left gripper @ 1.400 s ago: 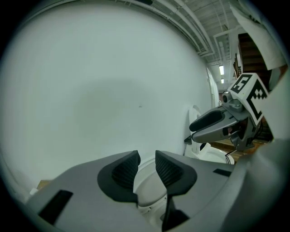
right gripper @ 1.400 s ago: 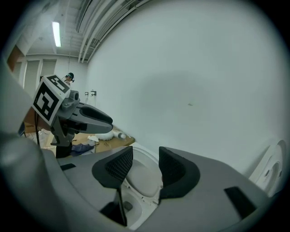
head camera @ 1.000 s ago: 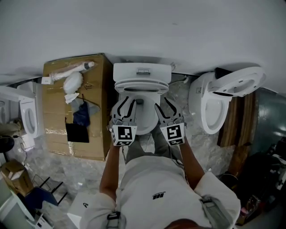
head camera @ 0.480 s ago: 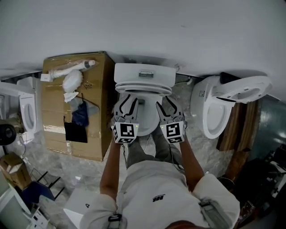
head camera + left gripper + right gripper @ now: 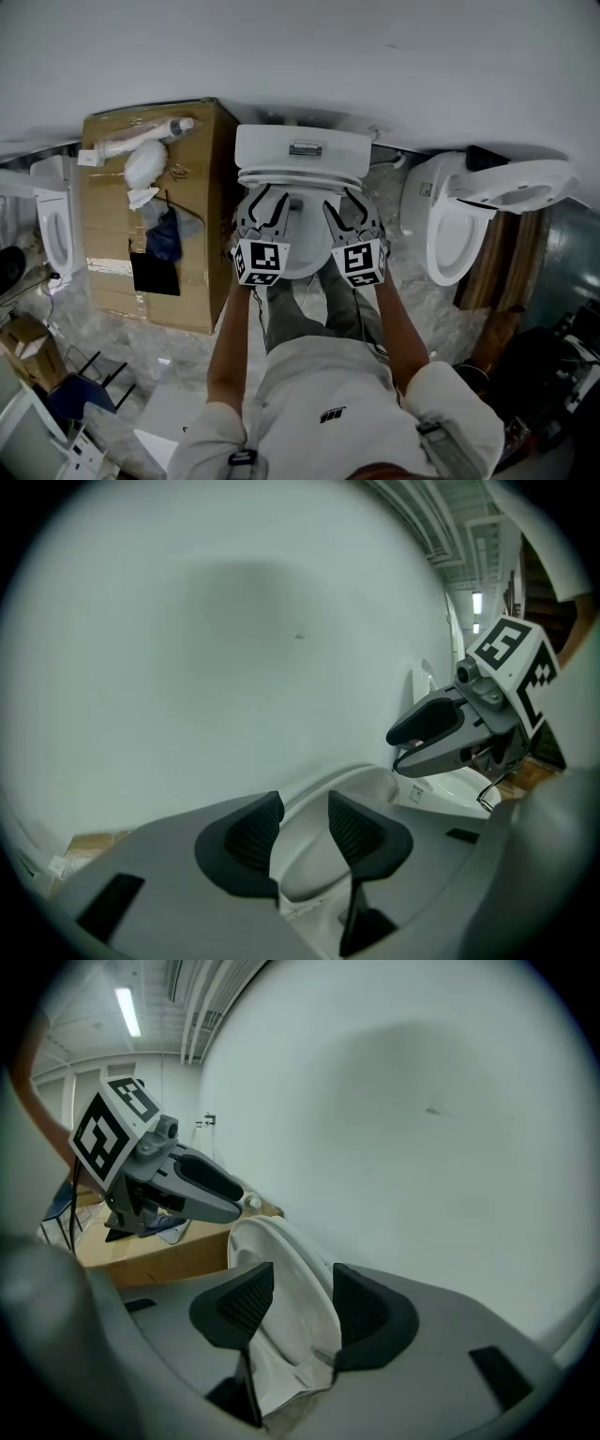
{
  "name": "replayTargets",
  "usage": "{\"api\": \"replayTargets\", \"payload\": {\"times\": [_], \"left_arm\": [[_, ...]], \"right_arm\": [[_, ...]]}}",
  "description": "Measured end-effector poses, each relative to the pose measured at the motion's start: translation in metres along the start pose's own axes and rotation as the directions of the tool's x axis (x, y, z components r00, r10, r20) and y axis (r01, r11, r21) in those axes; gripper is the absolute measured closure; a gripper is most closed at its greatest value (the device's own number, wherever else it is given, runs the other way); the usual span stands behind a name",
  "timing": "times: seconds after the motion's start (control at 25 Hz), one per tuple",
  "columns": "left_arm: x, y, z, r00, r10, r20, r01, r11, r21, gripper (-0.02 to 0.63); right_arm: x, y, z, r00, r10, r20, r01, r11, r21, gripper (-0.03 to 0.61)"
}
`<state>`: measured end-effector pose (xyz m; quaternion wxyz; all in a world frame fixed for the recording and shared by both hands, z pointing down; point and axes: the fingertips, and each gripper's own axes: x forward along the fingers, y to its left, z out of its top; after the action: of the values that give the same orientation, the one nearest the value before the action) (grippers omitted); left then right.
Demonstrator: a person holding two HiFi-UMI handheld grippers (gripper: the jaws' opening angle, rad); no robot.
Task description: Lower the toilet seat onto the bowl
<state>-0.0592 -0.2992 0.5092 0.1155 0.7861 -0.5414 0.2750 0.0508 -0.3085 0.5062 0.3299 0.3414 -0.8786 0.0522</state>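
The white toilet (image 5: 302,148) stands against the wall, with its seat (image 5: 298,258) low over the bowl between my two grippers. My left gripper (image 5: 269,199) is at the seat's left side. Its jaws have just been opening, and the seat's rim (image 5: 305,860) shows in the gap without a pad pressing on it. My right gripper (image 5: 343,200) is at the seat's right side. Its jaws have also just been opening, with the seat's edge (image 5: 292,1283) standing between the pads (image 5: 361,1309). Each gripper view shows the other gripper off to the side.
A cardboard box (image 5: 187,272) with bags and a pipe on top stands left of the toilet. A second toilet (image 5: 450,234) with its lid (image 5: 516,183) raised is at the right, another one (image 5: 52,234) at far left. The wall is close behind the tank.
Both grippers have shifted together toward the tank, farther along the seat's sides. The seat looks lower over the bowl than before.
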Motion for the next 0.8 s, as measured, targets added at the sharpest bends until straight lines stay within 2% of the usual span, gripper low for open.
{"api": "replayTargets", "payload": {"times": [0.4,0.8], "left_arm": [[0.026,0.005,-0.016,0.999,-0.004,-0.048,0.006,0.999,0.053,0.419],[0.039,0.009,-0.028,0.998,-0.011,-0.062,0.015,0.998,0.066,0.399]], "right_arm": [[0.032,-0.001,-0.016,0.999,0.0,-0.048,-0.002,0.999,-0.044,0.382],[0.047,-0.009,-0.025,0.995,-0.088,-0.056,0.089,0.996,-0.001,0.385]]}}
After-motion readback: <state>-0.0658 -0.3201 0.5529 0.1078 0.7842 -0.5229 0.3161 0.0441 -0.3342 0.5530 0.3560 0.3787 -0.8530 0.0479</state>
